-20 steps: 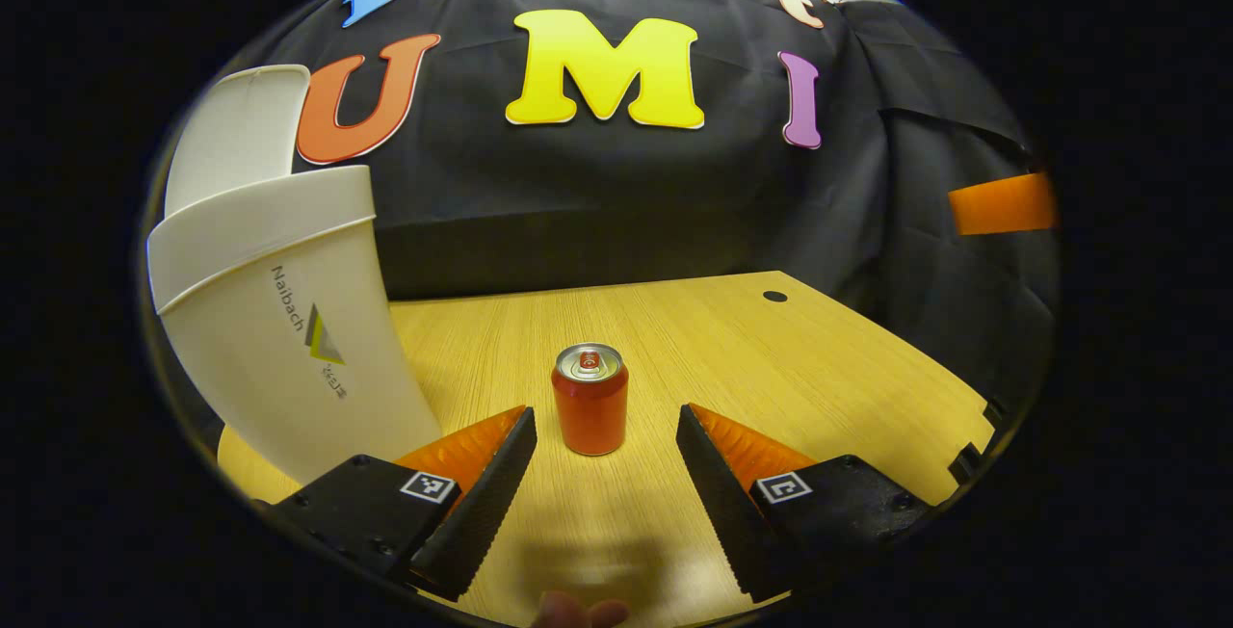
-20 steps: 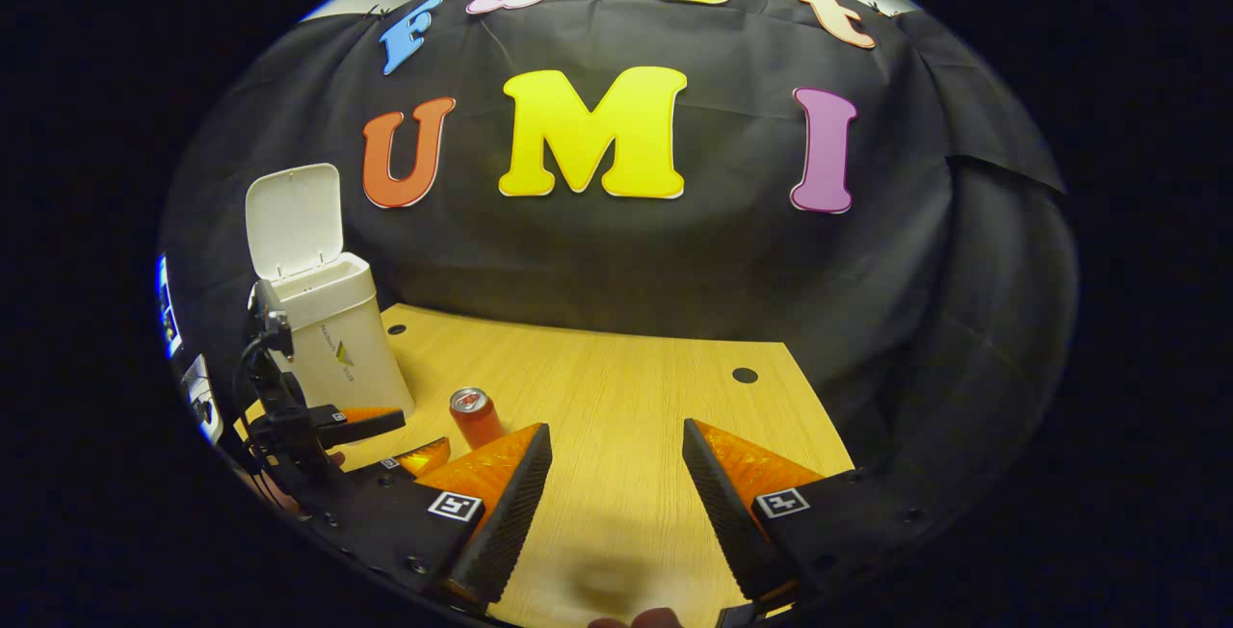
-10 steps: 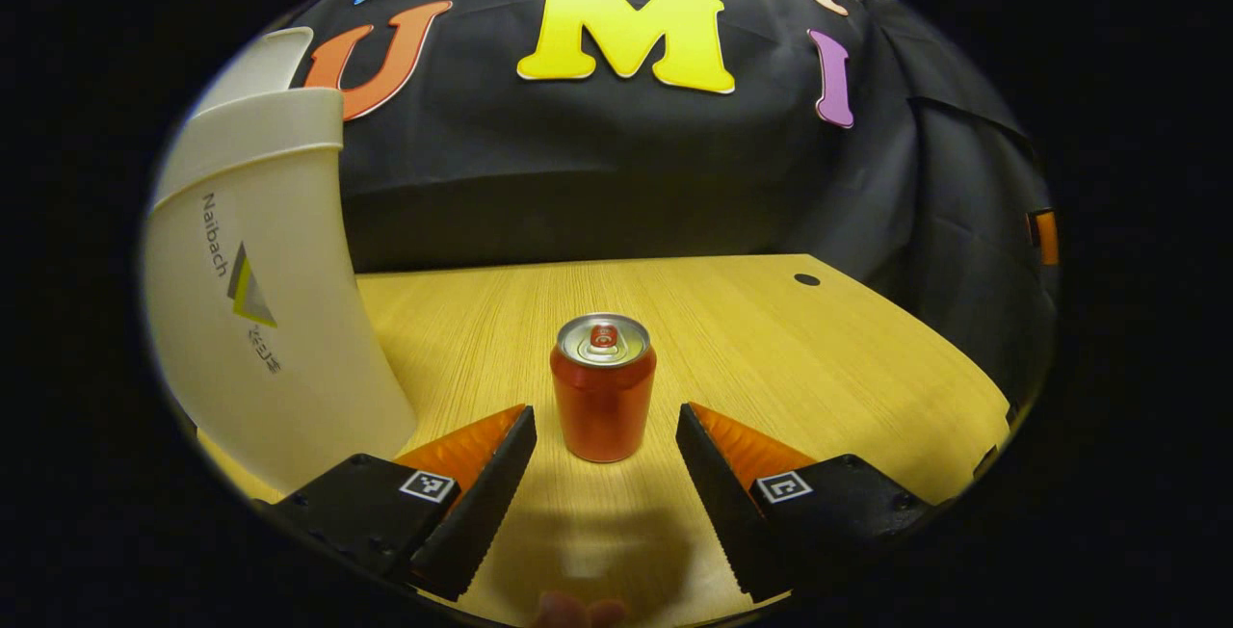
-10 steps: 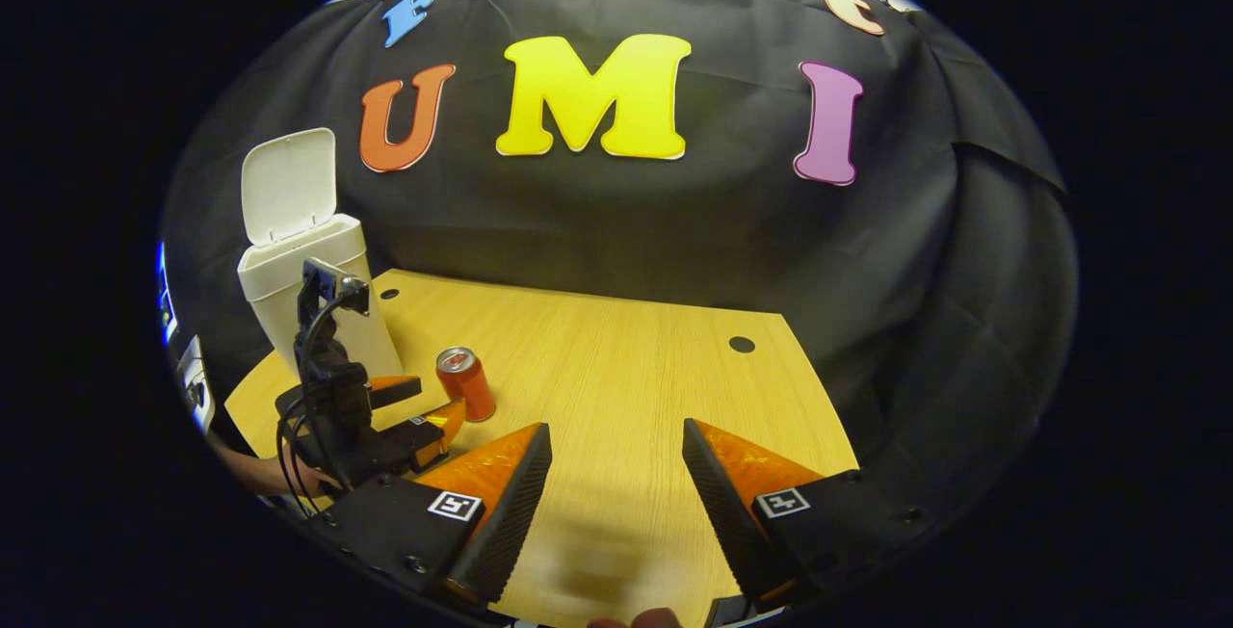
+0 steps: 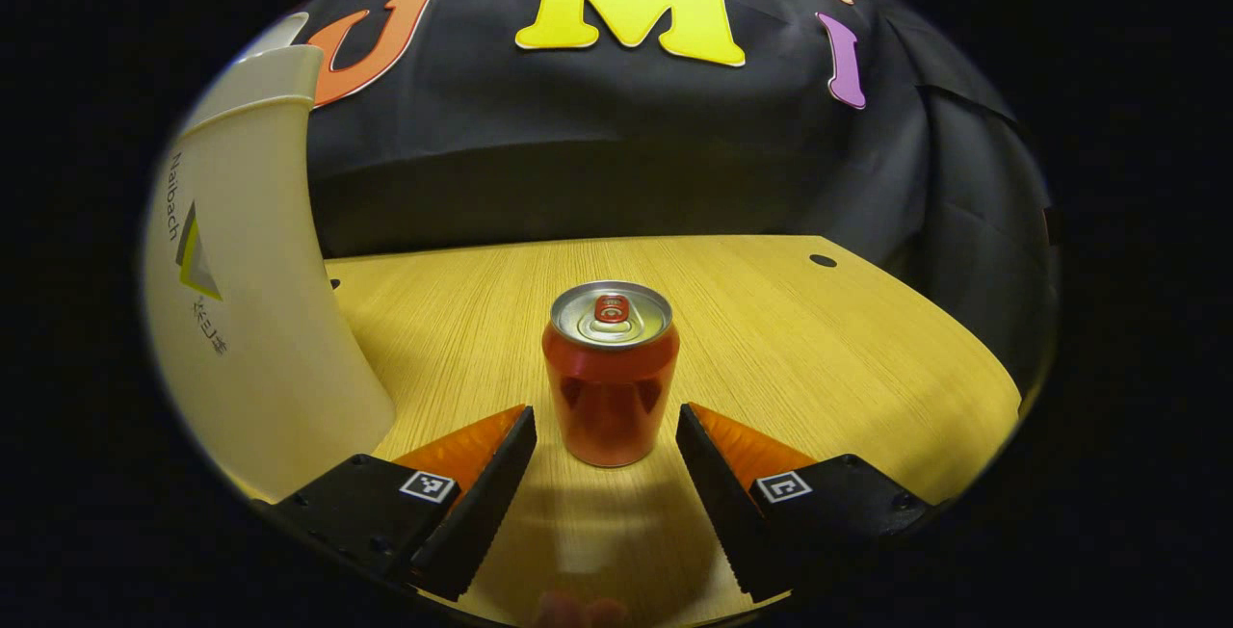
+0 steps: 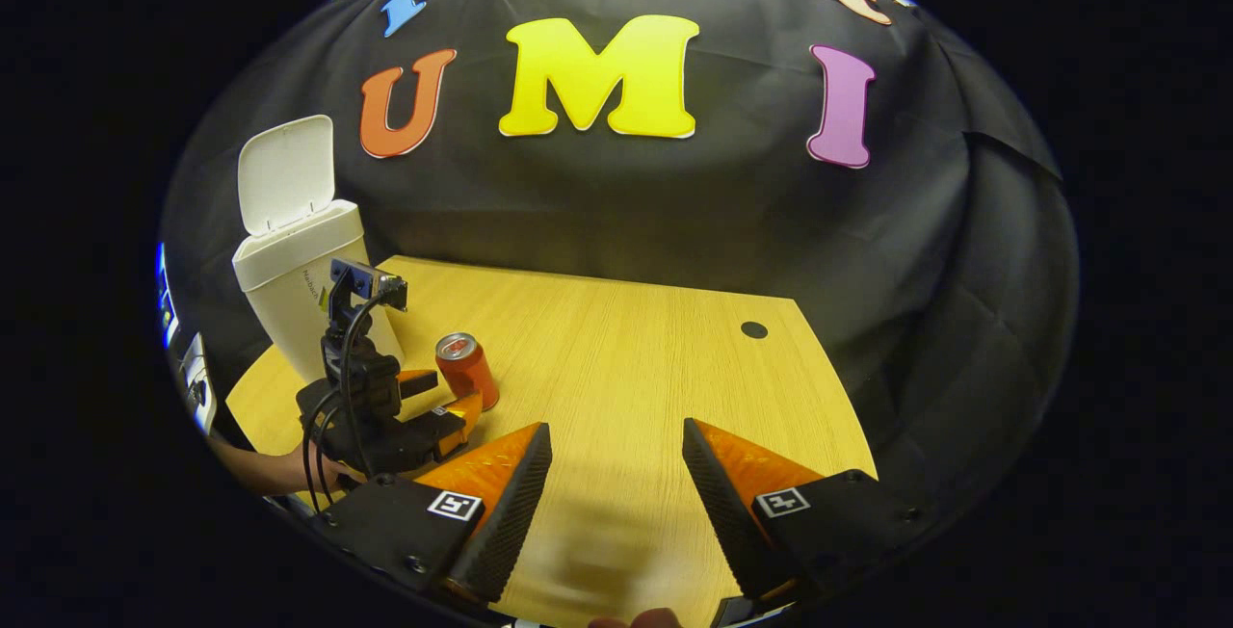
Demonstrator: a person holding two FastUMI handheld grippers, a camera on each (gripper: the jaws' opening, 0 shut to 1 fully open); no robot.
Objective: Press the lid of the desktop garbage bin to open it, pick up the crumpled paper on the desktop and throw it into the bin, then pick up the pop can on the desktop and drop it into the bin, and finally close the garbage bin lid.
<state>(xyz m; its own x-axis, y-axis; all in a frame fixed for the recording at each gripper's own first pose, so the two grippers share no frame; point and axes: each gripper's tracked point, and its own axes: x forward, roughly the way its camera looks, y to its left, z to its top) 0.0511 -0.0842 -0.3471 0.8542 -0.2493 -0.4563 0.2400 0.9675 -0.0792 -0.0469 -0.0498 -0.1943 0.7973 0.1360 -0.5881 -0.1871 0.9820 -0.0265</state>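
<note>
Left gripper view: left gripper [image 5: 605, 426] spread wide, holding nothing; pop can [image 5: 611, 373] stands upright on the wooden desktop [image 5: 848, 358] at 12 o'clock from the fingertips, just ahead of them, roughly in line with the gap, neither finger touching it. Silver top with pull tab faces up. Garbage bin [image 5: 250, 320] rises at 9 to 10 o'clock, white body close beside the left finger, near the can but apart from it; its upper part runs out toward the edge of the view. A small dark hole [image 5: 823, 260] in the desktop sits at 2 o'clock, far side. Right gripper view: right gripper [image 6: 616, 469] also spread wide, empty, low over bare desktop [image 6: 626, 358]. From here the bin [image 6: 294, 291] stands at 10 o'clock near the desktop's far left corner, lid [image 6: 286, 170] flipped up and open. The can [image 6: 466, 370] stands at 10 to 11 o'clock, right of the bin and clear of it. The left gripper [image 6: 445, 399] shows at 9 o'clock, fingers reaching on either side of the can's base; contact cannot be told from this view. A hand [image 6: 279, 469] grips its handle at the left edge. Bin contents cannot be seen.
</note>
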